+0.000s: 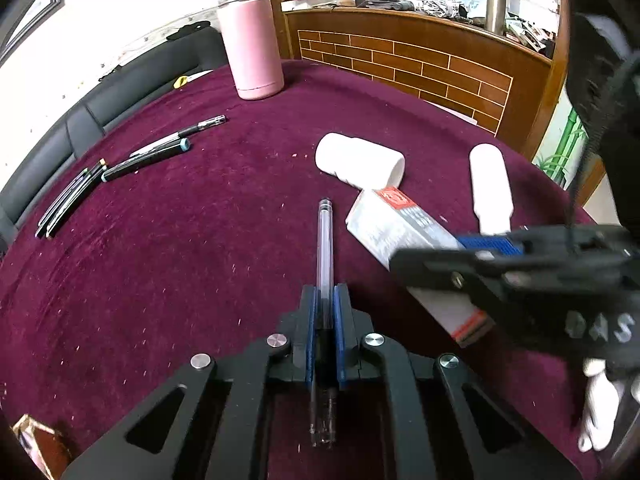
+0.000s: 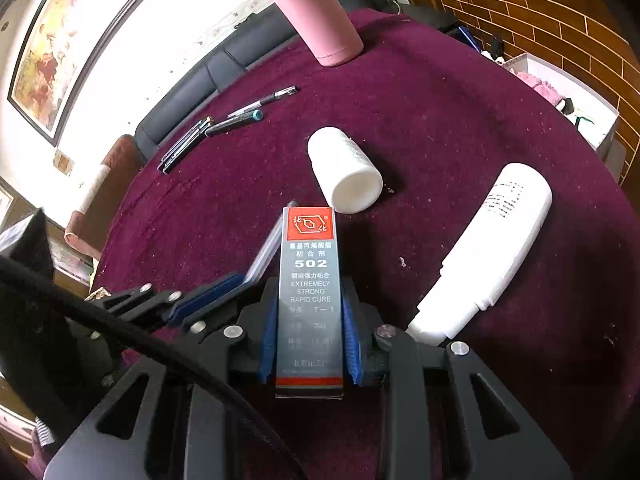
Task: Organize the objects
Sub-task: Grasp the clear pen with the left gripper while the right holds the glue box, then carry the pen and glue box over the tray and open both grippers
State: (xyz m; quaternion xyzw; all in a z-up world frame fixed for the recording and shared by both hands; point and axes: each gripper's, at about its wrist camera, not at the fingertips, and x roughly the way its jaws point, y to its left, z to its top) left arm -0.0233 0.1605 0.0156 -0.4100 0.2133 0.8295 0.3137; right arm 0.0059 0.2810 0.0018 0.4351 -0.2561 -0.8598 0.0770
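Note:
My left gripper [image 1: 325,296] is shut on a clear pen [image 1: 325,240] that lies along its fingers, tip pointing away, low over the maroon tablecloth [image 1: 180,260]. My right gripper [image 2: 310,292] is shut on a grey and red glue box [image 2: 310,272] marked 502, held lengthwise between the blue pads. In the left wrist view the right gripper [image 1: 440,250] and the glue box [image 1: 400,228] sit just right of the pen. In the right wrist view the left gripper [image 2: 236,280] and the clear pen [image 2: 266,248] are beside the box.
A short white bottle [image 2: 346,170] and a longer white bottle [image 2: 492,248] lie on the cloth. Several pens [image 1: 132,164] lie grouped at far left. A pink flask [image 1: 250,40] stands at the back. A brick-pattern counter [image 1: 420,68] and a black sofa [image 1: 132,80] border the table. A gloved hand [image 1: 600,400] shows at right.

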